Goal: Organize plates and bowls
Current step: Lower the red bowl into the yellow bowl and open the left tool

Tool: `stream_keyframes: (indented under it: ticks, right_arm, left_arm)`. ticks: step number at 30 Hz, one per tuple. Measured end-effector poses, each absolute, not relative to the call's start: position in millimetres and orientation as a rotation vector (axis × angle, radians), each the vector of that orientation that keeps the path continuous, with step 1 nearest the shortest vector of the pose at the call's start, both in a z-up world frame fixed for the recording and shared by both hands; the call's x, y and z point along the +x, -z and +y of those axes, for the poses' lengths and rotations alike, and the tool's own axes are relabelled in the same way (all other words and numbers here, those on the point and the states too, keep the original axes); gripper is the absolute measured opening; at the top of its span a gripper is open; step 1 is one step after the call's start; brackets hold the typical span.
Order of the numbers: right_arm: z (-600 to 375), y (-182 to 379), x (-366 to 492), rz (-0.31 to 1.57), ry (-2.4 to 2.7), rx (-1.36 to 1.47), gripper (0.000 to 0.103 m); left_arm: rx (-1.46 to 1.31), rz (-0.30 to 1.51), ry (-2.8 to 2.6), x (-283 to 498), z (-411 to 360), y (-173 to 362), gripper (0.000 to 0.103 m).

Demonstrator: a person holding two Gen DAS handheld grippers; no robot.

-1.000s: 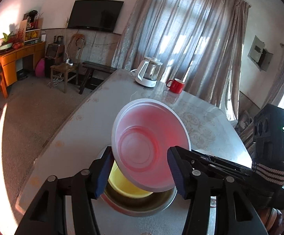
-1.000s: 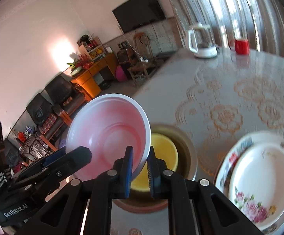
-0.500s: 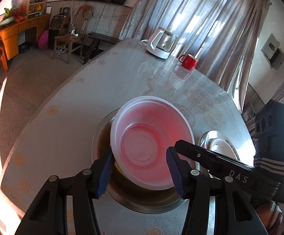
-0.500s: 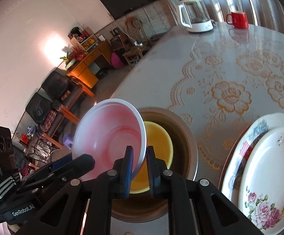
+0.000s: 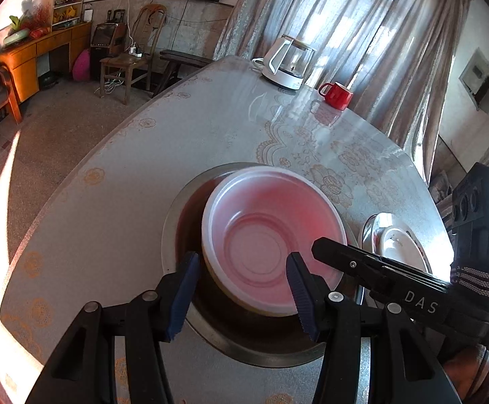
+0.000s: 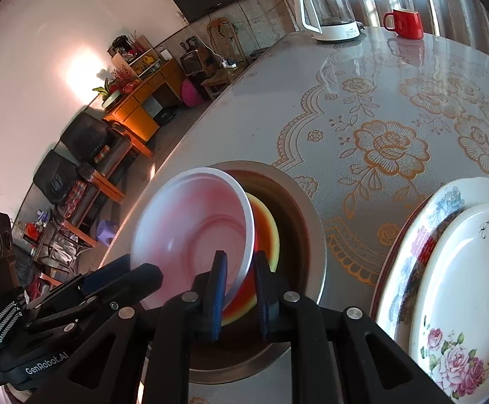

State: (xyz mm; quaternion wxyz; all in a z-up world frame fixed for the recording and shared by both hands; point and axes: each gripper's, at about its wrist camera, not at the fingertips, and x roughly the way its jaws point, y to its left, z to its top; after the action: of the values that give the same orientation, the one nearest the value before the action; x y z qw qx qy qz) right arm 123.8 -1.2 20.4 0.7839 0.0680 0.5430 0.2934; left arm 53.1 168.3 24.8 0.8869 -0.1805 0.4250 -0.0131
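A pink bowl with a white rim (image 5: 271,239) (image 6: 193,235) sits nested in a yellow bowl (image 6: 268,232), which lies inside a steel bowl (image 5: 183,208) (image 6: 308,235) on the table. My right gripper (image 6: 239,293) straddles the pink bowl's near rim, one finger inside and one outside, with a small gap showing. It also shows in the left wrist view (image 5: 315,245). My left gripper (image 5: 241,289) is open and empty, with its fingers on either side of the bowl's near edge.
A stack of white floral plates (image 6: 446,262) (image 5: 396,242) lies right of the bowls. A white kettle (image 5: 288,64) and a red mug (image 5: 337,96) stand at the table's far end. The table's left edge (image 5: 75,181) drops to the floor.
The pink bowl has come down from a tilted hold above the steel bowl into the yellow bowl. The right fingers have parted slightly on its rim. Both grippers moved lower.
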Motion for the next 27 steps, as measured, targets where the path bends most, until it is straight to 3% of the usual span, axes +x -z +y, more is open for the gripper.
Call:
stream_keyframes:
  ticks: [4, 12, 17, 27]
  right_arm:
    - [-3.7, -24.1, 122.2, 1.156, -0.62, 0.141, 0.025]
    - [-9.1, -28.2, 116.0, 1.105, -0.562, 0.087, 0.027]
    - [-1.0, -25.5, 114.2, 1.101, -0.572, 0.029, 0.016]
    - [4.2, -26.8, 111.8, 1.094, -0.591, -0.001, 0.016]
  left_arm:
    - [-0.373, 0.872, 0.041, 49.6, 166.9, -27.9, 0.053]
    - [-0.376, 0.873, 0.056, 46.4, 162.8, -27.5, 0.053]
    - [-0.364, 0.88, 0.067, 45.3, 156.6, -23.9, 0.053]
    - [-0.338, 0.87, 0.052, 39.7, 153.2, -23.4, 0.053]
